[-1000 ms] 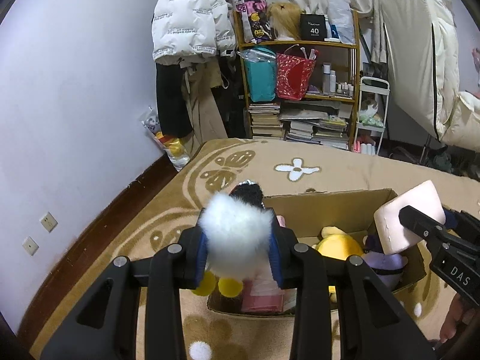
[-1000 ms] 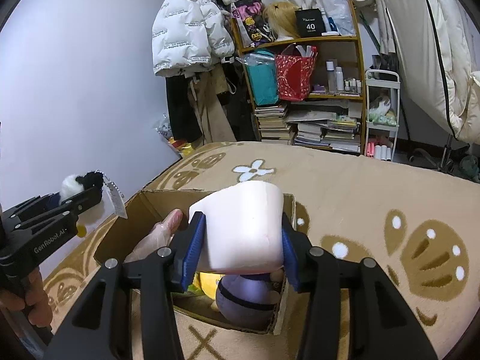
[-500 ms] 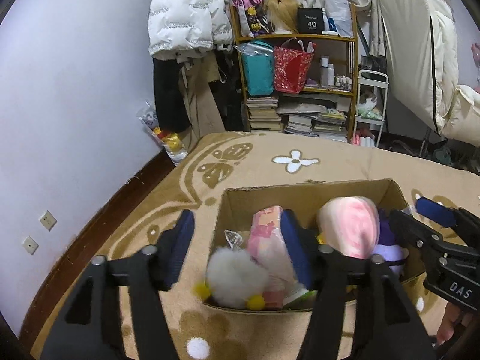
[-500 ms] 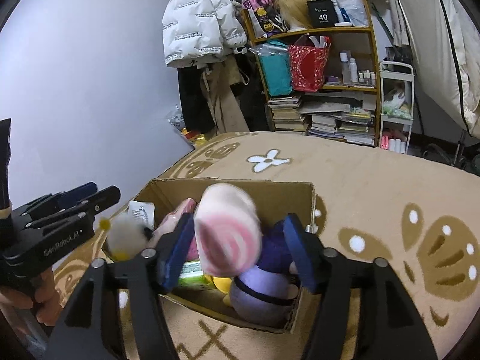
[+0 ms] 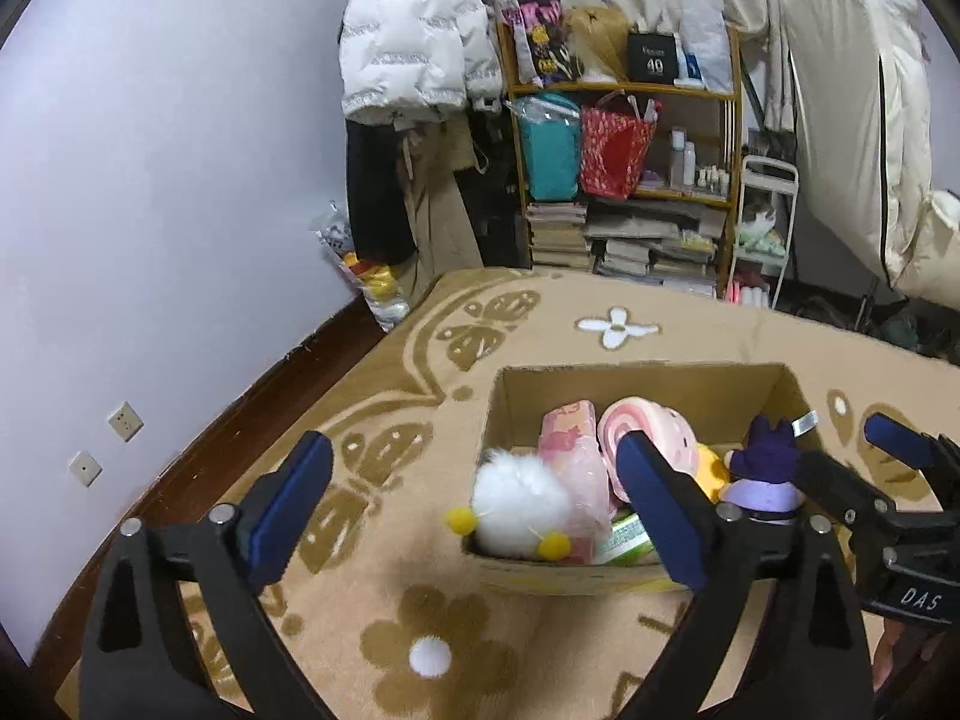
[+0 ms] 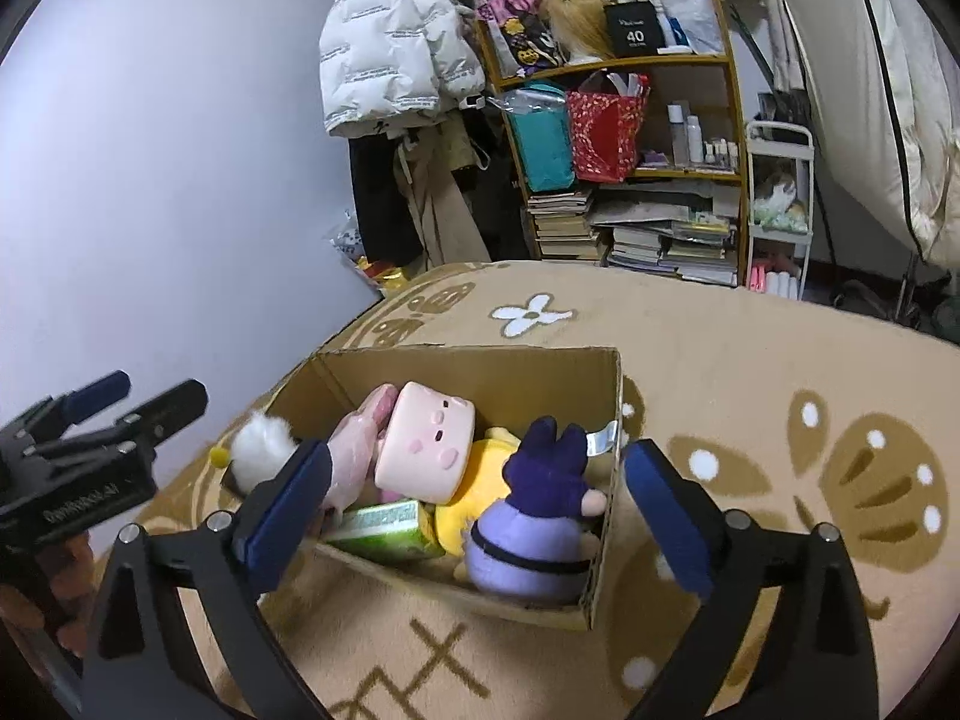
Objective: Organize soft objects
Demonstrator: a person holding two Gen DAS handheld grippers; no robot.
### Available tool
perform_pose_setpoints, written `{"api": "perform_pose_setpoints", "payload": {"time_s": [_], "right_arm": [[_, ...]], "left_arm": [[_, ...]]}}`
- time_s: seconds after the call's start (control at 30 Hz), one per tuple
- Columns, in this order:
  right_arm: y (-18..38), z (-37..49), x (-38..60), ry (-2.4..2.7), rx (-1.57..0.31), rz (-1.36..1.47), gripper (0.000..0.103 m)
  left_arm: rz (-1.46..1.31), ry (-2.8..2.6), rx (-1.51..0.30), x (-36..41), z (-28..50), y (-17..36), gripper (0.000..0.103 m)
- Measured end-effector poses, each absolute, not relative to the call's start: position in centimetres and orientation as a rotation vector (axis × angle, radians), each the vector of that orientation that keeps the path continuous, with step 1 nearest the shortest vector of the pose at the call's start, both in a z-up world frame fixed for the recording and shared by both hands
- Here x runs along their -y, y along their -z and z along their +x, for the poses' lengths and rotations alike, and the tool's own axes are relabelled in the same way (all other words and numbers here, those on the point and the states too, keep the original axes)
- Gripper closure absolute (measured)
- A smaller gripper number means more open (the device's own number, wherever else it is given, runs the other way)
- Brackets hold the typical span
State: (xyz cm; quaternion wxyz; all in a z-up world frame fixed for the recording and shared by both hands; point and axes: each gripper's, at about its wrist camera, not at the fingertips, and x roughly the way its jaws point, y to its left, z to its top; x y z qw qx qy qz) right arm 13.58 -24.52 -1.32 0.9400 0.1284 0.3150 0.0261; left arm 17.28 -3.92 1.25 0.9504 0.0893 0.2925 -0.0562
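Left claw [image 5: 474, 498] apart, right claw [image 6: 477, 483] apart, both empty above box [image 6: 606, 516], white plush [image 5: 519, 504], pink plush [image 6: 429, 450], purple plush [image 6: 528, 516] inside

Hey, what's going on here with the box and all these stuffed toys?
A person with a gripper in each hand is packing soft toys into a cardboard box on a patterned rug. Both the left gripper and right gripper are open and empty. The white fluffy toy, the pink roll-shaped plush and the purple plush lie in the box.
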Motion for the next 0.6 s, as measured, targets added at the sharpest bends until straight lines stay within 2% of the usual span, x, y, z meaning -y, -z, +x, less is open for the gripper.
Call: {"api": "perform_pose_setpoints", "payload": {"time_s": [0.07,0.3,0.6], "right_arm": [[0.6,12.8,24.2,-0.049,-0.635,0.247,0.0],[-2.5,9.8,24.4,-0.034,-0.585,0.268,0.0],[-6.4,5.5,24.6,-0.059,-0.501,0.276,0.0]], "left_arm": [[0.166,0.104,-0.57,3.4,16.5,-2.3,0.001],[0.178,0.104,-0.501,2.3,13.4,-6.1,0.0],[0.139,0.102,-0.484,0.4,9.8,-8.3,0.0]]}}
